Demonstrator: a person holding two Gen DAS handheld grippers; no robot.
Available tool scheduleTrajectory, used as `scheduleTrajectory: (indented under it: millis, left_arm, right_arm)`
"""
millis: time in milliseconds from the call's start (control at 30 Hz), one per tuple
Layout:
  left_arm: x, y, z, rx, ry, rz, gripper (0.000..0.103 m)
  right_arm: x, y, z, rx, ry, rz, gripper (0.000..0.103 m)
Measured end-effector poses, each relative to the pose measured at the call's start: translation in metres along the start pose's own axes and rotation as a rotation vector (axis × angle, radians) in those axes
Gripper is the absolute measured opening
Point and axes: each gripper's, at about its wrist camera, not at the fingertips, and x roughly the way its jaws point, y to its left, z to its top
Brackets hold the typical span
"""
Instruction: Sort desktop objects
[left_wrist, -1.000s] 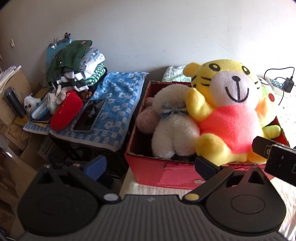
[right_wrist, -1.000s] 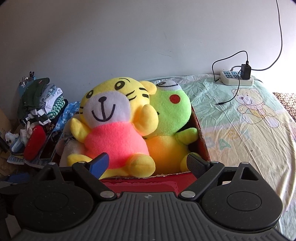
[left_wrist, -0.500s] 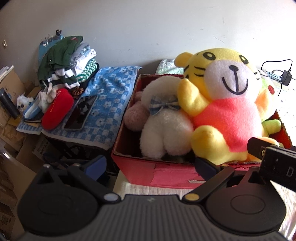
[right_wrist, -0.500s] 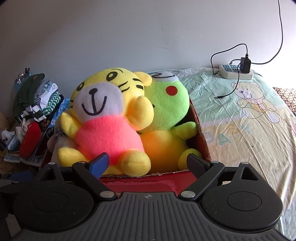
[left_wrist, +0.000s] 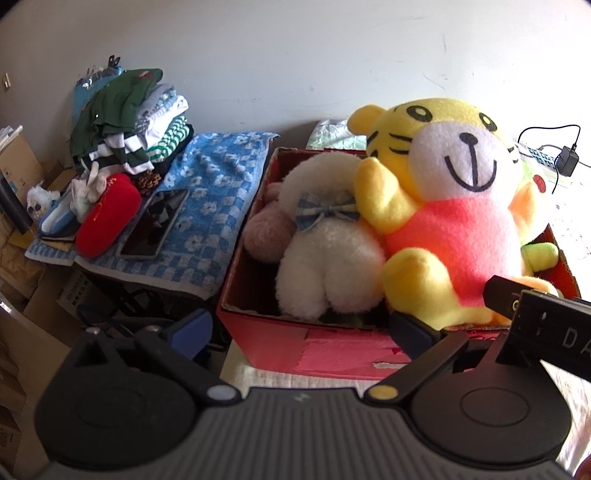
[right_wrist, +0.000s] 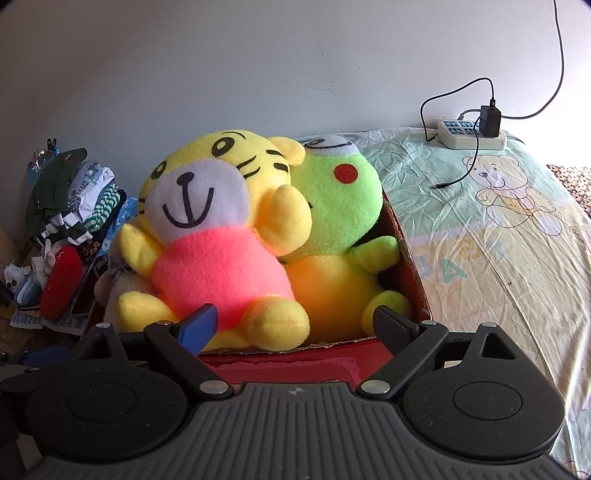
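Red box (right_wrist: 410, 266), packed upright so four fit: tiger (right_wrist: 210, 236) front, frog (right_wrist: 340, 229) wedged behind it, white plush (left_wrist: 325, 251) and pink plush (left_wrist: 264, 236) at the left end; your left gripper (left_wrist: 299, 328) and right gripper (right_wrist: 295, 325) hover spread, empty, before its near wall.

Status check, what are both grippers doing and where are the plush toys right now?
Left gripper open, empty. Right gripper open, empty, facing the red box. Tiger plush and green frog plush sit inside it. Nothing blocking.
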Motion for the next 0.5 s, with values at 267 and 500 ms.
scheduleTrajectory:
  millis: [267,500]
  left_arm:
    - [0.0013,0.0018,-0.0004,-0.002,-0.003,-0.009,0.102]
    - [0.0008,0.0003,-0.0013,0.008,-0.012,-0.007,0.102]
  right_arm:
    - [0.0042,-0.0036,0.0016,-0.001,0.003,0.002,0.093]
    - [0.0035,-0.0035,0.0001,0.012,0.005,-0.004,0.094]
